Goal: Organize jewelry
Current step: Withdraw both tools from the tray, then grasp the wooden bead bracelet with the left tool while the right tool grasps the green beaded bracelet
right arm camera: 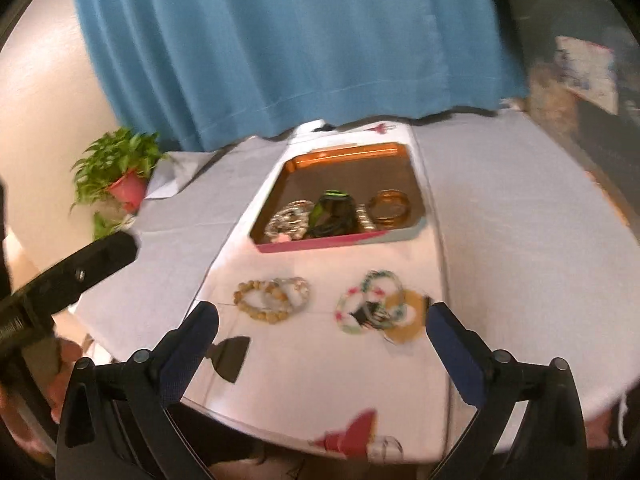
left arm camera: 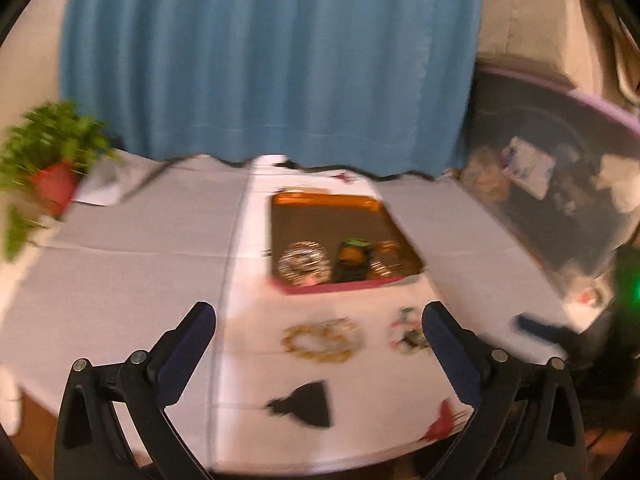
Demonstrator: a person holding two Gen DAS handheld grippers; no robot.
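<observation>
While a blue curtain (right arm camera: 280, 40) hangs across the far side, a round table (right arm camera: 520, 220) under a grey cloth fills both views, with a white printed runner (right arm camera: 320, 380) laid down its middle. On the runner sits an orange-lined tray (right arm camera: 348, 150) with a pink front wall, holding a silvery beaded bangle stack (right arm camera: 290, 216), a dark and green piece (right arm camera: 334, 210) and amber bangles (right arm camera: 390, 206) along its near side. A potted plant (right arm camera: 120, 164) in a red pot stands at the table's far left edge. Just in front of the tray, on the runner, lie a tan beaded bracelet (right arm camera: 260, 300) overlapping a clear one (right arm camera: 294, 292), and to their right a tangle of white-and-green bangles (right arm camera: 372, 304) on a yellow disc. The left gripper (left arm camera: 320, 344) and the right gripper (right arm camera: 322, 338) both hover above these with jaws spread wide, nothing between them
</observation>
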